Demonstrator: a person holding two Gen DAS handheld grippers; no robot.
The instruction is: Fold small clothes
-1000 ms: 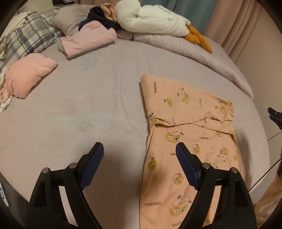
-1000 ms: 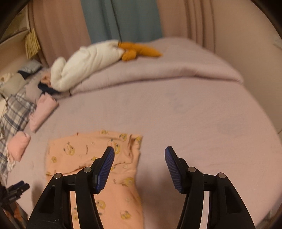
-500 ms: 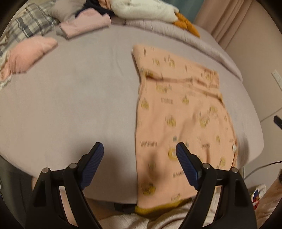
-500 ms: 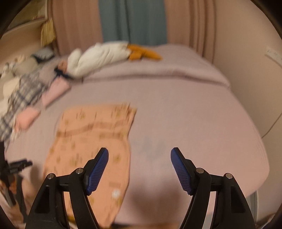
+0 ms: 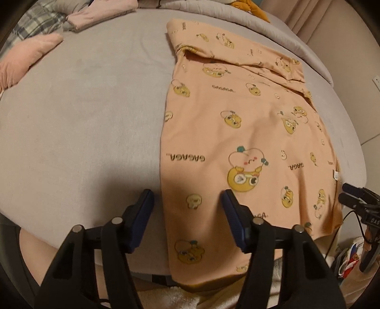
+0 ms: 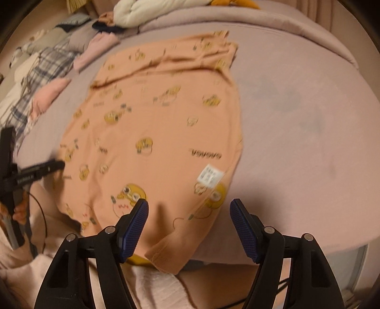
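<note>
Left wrist view: the peach cotton garment printed with yellow cartoon ducks (image 5: 237, 133) lies flat on the grey-lilac bed (image 5: 83, 114), its near hem hanging over the bed's front edge and its far end folded over in a band. The left gripper (image 5: 187, 204) hovers above the garment's near left edge; its left pad sits over bare sheet, its right pad over the fabric. The jaws are closing at a middling width and hold nothing, with only the cloth's edge lying below the gap. The risk here is that a closing pinch grabs the bedsheet along with the garment, or only the top layer, so that the fold drags or skews. At the right border the right gripper's black tips show just beside the garment's right edge. A folded pink garment (image 5: 26, 54) and a folded mauve one (image 5: 99, 14) lie well apart at the far left.

Right wrist view, somewhat blurred: the right gripper (image 6: 190, 214) hangs over the garment's near right corner, near a white care label (image 6: 210, 177). Its jaws stand fairly wide and are closing slightly, empty and clear of the cloth. The corner overhangs the bed, so a late or shallow grasp could let it slip off, and uneven timing between the two hands would twist the hem.
</note>
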